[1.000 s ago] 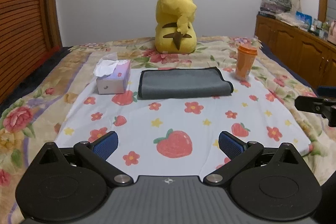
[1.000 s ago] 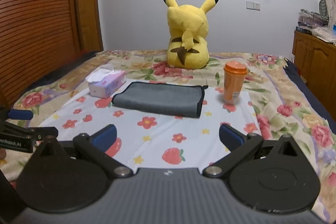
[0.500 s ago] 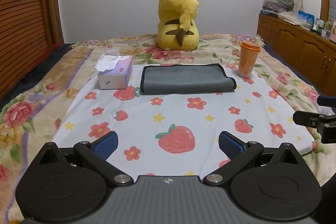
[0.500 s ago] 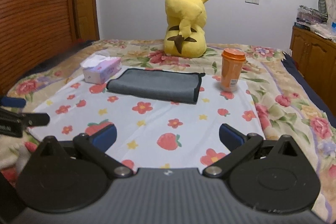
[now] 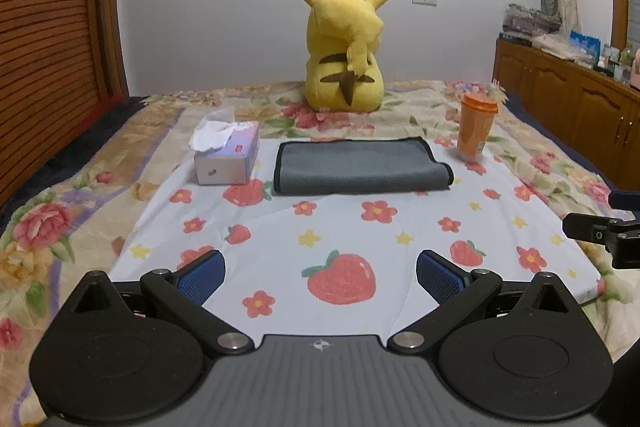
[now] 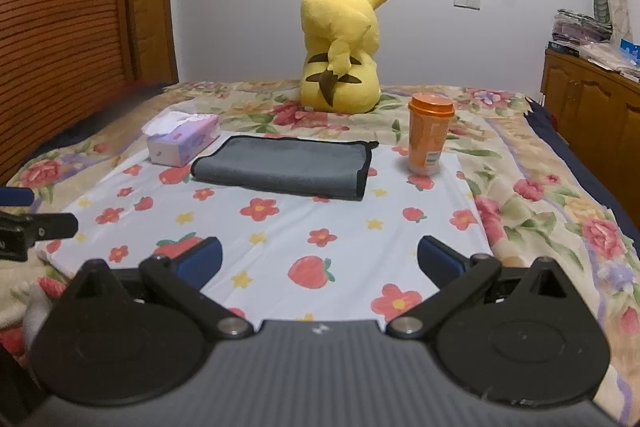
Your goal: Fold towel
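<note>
Grey towel (image 5: 362, 167) lies folded on strawberry-print sheet (image 5: 352, 227); both grippers' jaws spread apart, empty.

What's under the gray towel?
The gray towel lies on the white strawberry-print sheet, which shows all around it. Whatever the sheet has printed beneath the towel is covered.

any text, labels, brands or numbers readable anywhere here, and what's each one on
No text reads clearly in either view.
Orange plastic cup: pale label low on its side, print too small to read.
Lilac tissue box: small dark mark and red patch, blurred.
Left hand-held gripper: small emblem on its grey body, no letters.
Folded grey towel: no tag or print showing.
</note>
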Available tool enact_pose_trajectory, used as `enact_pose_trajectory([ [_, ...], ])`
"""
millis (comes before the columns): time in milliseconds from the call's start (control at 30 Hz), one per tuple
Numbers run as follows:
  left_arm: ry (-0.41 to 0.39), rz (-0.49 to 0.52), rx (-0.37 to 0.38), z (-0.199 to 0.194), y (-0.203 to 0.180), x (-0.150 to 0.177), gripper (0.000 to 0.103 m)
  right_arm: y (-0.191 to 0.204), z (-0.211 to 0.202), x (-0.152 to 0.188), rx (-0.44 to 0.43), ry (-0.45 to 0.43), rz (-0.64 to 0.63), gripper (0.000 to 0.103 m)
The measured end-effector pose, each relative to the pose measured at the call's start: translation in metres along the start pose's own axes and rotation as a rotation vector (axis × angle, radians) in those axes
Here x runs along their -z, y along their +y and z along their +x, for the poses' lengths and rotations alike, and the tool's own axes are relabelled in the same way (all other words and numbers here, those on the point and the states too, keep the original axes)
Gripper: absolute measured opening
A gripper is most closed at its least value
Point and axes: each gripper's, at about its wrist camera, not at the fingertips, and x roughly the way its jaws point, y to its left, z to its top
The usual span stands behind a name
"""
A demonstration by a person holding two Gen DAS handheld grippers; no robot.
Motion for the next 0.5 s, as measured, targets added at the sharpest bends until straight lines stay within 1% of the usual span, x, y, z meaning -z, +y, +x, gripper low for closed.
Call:
enact_pose_trajectory([
  [133,-0.015,-0.001,0.002,-0.002,0.001,-0.001,0.103,-0.001,-0.004,0.000,0.003,-0.025,0.006,0.103],
  [500,-0.099,0.009,0.000,-0.015,-0.001,-0.002,0.103,-0.004,-0.012,-0.001,0.016,-0.081,0.026,0.103],
])
